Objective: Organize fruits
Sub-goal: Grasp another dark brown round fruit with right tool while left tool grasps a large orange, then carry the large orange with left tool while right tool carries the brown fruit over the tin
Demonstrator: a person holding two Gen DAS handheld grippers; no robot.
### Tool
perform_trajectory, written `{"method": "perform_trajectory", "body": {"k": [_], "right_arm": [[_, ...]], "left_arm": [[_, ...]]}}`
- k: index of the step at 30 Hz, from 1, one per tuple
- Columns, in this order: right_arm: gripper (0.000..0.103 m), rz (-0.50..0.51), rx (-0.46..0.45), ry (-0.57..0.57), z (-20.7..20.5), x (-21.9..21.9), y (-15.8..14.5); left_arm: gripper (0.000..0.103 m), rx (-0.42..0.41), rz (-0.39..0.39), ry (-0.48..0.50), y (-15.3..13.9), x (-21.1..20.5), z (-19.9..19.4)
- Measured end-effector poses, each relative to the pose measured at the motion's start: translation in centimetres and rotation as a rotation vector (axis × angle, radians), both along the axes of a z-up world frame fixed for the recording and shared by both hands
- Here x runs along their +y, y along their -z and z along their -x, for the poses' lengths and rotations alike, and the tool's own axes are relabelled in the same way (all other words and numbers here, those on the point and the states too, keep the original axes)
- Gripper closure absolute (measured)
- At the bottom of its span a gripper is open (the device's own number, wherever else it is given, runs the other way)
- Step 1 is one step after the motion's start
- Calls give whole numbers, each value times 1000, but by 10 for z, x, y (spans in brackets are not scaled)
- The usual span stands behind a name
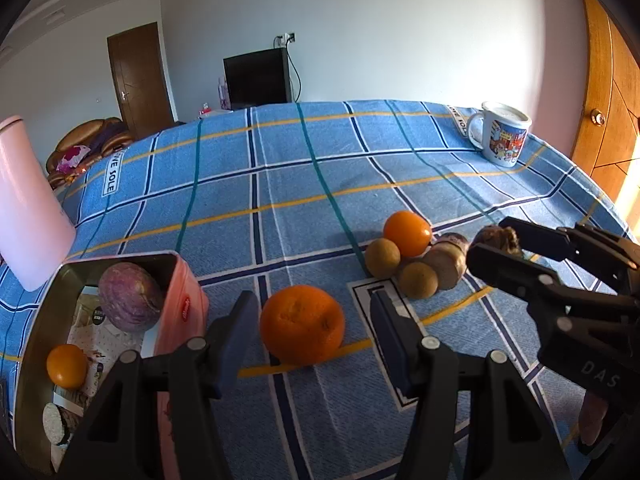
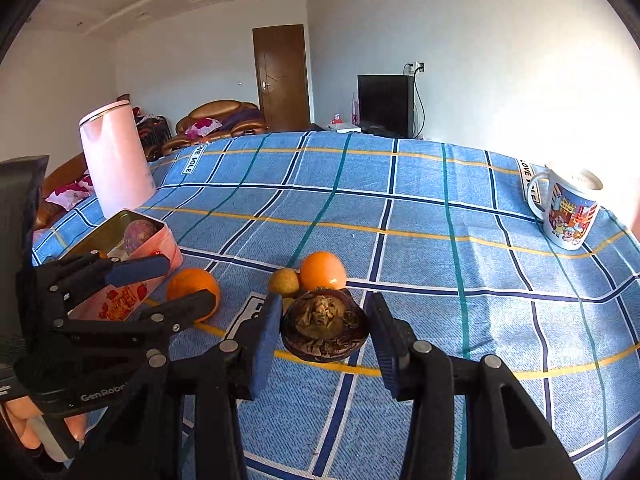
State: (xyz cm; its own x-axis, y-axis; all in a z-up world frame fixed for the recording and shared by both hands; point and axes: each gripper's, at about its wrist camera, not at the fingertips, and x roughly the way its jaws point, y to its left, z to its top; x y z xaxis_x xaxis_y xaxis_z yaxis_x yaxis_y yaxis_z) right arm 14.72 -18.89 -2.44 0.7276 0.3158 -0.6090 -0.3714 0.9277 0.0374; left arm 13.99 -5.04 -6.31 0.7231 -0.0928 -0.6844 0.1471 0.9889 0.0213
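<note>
A large orange [image 1: 302,324] sits on the blue checked cloth between the blue pads of my left gripper [image 1: 314,304], which stands open with a gap on each side. To its left is a pink tin [image 1: 182,300] holding a purple fruit [image 1: 130,298], a small orange [image 1: 66,366] and a dark piece. My right gripper [image 2: 324,308] is shut on a dark brown wrinkled fruit [image 2: 324,328], pads pressing both sides. Just behind it lie an orange [image 2: 323,270] and brownish-green round fruits [image 2: 284,282].
A pink kettle [image 2: 116,160] stands behind the tin at the table's left edge. A printed mug [image 2: 568,212] sits at the far right corner. A hand [image 2: 24,428] holds the left gripper [image 2: 186,282] beside the right one.
</note>
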Motion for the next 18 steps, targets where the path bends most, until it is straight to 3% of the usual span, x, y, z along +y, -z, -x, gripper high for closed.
{"method": "perform_trajectory", "body": {"k": [6,9,18], "right_arm": [[57,-17,1,0,-2,0,2],[57,-37,7,3,-3,-3,3],[57,-133,-51,58,5,-24,-5]], "left_arm": [[44,74,-6,-4,10,0,-15],[54,116,26,-18,15,6,-22],[54,8,78,-3,-1,9,-2]]}}
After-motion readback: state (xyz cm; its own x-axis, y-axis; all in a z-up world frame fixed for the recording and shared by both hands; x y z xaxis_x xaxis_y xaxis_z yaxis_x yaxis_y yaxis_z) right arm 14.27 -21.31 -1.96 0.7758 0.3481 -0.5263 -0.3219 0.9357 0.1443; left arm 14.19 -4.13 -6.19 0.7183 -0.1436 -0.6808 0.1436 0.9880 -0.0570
